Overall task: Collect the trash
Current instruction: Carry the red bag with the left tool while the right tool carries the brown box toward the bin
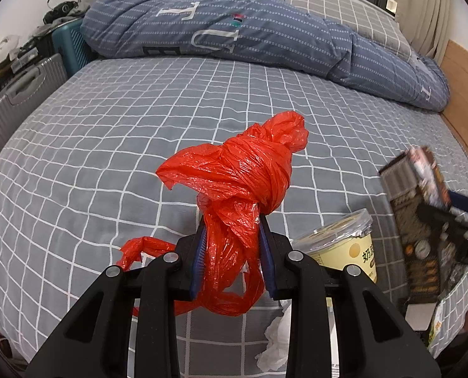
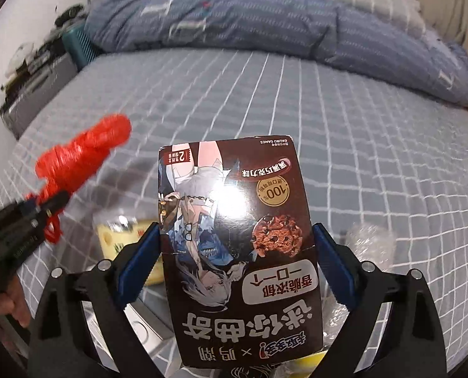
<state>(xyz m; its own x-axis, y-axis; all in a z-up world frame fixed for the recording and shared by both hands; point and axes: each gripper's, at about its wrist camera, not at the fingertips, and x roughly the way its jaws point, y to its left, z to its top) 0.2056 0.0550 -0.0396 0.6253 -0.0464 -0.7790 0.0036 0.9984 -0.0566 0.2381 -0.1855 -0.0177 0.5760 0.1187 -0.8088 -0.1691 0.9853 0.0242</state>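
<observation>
**A:** What's the setting?

**B:** A bed with a grey sheet checked in white lines point(image 1: 114, 145). A rumpled blue-grey quilt with pale stripes point(image 1: 234, 31) lies across its far side, with a grey checked pillow point(image 1: 344, 9) behind it. Hard-shell suitcases, one grey point(image 1: 19, 100) and one teal point(image 1: 70, 44), stand beside the bed on the left.

**A:** And the trash?

**B:** A pale yellow round tub with a clear lid point(image 1: 344, 242) sits on the sheet near the front, and crumpled white tissue point(image 1: 278, 340) lies just in front of it. In the right wrist view, a crumpled clear wrapper point(image 2: 370, 242) rests on the sheet to the right.

**A:** The left gripper?

**B:** The left gripper point(image 1: 232, 230) has its blue-padded fingers point(image 1: 202, 245) drawn narrow, clamped on a knotted, crinkled red plastic bag point(image 1: 240, 176). The knot stands up above the fingertips and loose tails hang below. It tilts steeply down towards the bed.

**A:** The right one?

**B:** The right gripper point(image 2: 237, 239) has its fingers point(image 2: 139, 252) spread wide, pressing both side edges of a dark brown cardboard cookie box printed with a cartoon figure point(image 2: 234, 220). The box is held clear of the sheet, its print upside down to the camera. The gripper also angles downward. A hand point(image 2: 10, 302) shows at the left gripper's handle.
</observation>
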